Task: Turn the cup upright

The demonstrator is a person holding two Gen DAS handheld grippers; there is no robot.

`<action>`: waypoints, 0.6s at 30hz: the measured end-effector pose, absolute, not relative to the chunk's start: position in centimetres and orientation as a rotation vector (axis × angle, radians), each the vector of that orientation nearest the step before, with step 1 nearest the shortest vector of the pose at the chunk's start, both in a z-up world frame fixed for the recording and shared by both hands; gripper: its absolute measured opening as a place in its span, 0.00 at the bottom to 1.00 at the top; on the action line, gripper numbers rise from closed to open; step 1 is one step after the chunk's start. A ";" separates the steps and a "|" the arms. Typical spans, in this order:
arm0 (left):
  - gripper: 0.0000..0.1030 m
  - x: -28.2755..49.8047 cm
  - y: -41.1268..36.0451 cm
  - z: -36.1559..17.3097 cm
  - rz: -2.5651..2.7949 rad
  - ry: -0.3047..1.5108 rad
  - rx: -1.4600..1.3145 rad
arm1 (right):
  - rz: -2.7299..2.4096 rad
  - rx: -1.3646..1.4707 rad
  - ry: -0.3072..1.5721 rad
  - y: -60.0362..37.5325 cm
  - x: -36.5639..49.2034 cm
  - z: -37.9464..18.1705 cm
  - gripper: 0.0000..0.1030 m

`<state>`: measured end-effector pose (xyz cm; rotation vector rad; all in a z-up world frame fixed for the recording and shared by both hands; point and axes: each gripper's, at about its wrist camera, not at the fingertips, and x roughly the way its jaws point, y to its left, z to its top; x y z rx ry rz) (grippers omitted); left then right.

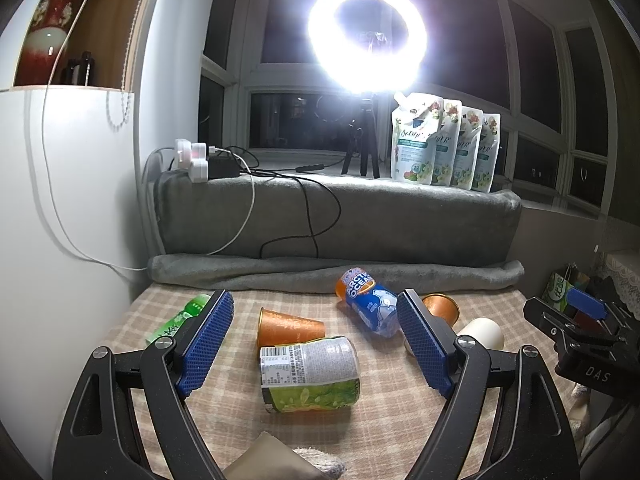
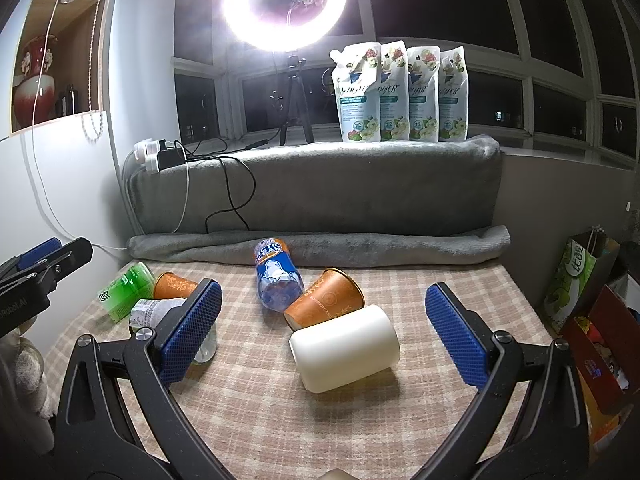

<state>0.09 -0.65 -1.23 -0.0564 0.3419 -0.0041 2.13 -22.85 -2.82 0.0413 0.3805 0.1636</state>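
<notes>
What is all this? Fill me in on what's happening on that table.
A person holds a two-finger tool in each hand above a checkered table. Both the left tool and the right tool are open and hold nothing. Cups and bottles lie tipped over: a white cup, two orange cups and a blue bottle. No cup has been stood up yet.

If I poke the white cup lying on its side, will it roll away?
Probably. The white cup lies on its rounded side on the checked cloth, so it could roll, likely curving. It looks empty and light. The orange cup touching it might block it.
</notes>
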 end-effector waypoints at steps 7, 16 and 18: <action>0.81 0.4 -0.4 -1.9 -0.007 0.371 -0.060 | 0.185 0.036 0.407 -22.2 3.0 -3.2 1.00; 0.81 1.3 0.8 -3.2 -0.015 0.455 -0.083 | 0.277 0.010 0.506 -21.4 6.5 -3.3 1.00; 0.81 1.4 1.2 -3.5 -0.017 0.475 -0.089 | 0.309 0.009 0.539 -21.1 7.5 -3.4 1.00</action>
